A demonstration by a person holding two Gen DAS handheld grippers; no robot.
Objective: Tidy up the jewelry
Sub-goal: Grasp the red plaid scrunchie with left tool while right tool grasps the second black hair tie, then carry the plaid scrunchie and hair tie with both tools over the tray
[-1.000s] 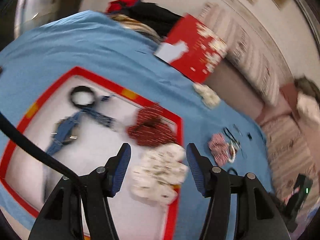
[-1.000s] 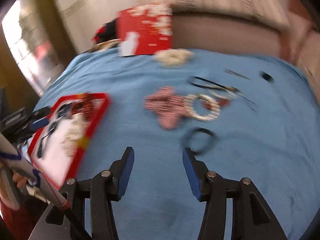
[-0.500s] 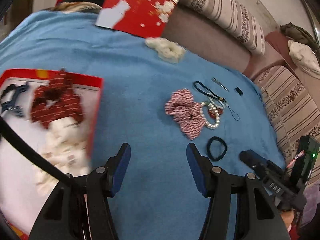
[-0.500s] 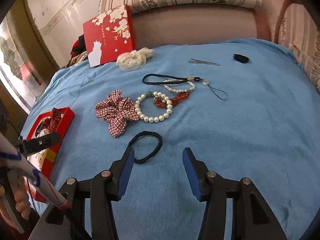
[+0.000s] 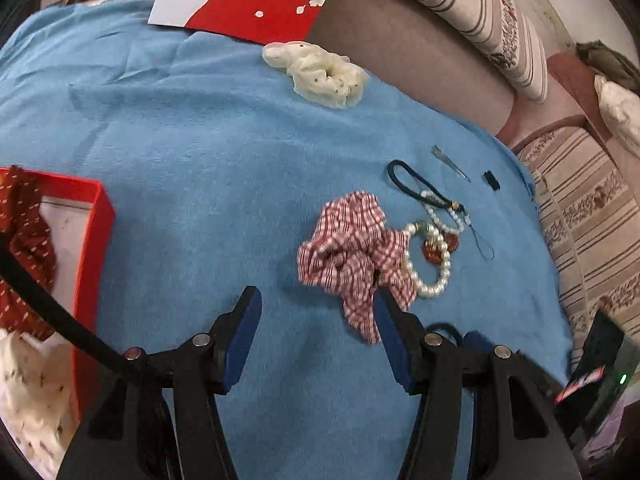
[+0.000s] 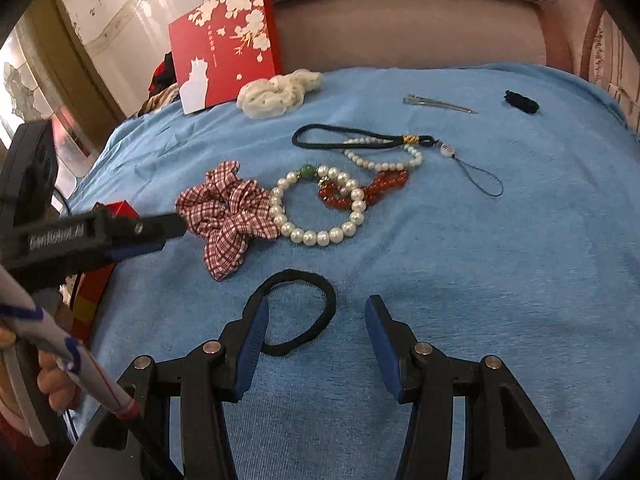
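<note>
1. The left tongs stand apart with nothing between them, poised over the blue cloth just beside the red-checked scrunchie; the right-hand pad overlaps the scrunchie's lower ruffle in the view, but whether it touches I cannot tell.
2. The right tongs are likewise apart and empty, straddling the black hair tie, which lies flat on the cloth; its loop passes by the left pad.
3. The scrunchie looks light, soft and springy. It should crush under the pads without harm, so a bite across the bunched middle seems safer than on a loose ruffle, which could slip free.
4. The pearl bracelet touches the scrunchie's edge and overlaps the red bead bracelet. Lifting the scrunchie carelessly may drag the pearls along.
5. The beads are probably hard, smooth and slippery. A grip across the strand, between beads, would likely hold better than one on a single round pearl.
6. The hair tie is thin, limp and low on the cloth; the pads must probably reach down to the fabric and pinch one side of the loop.
7. The red box at the left already holds a dark red scrunchie and looks like the destination.
</note>
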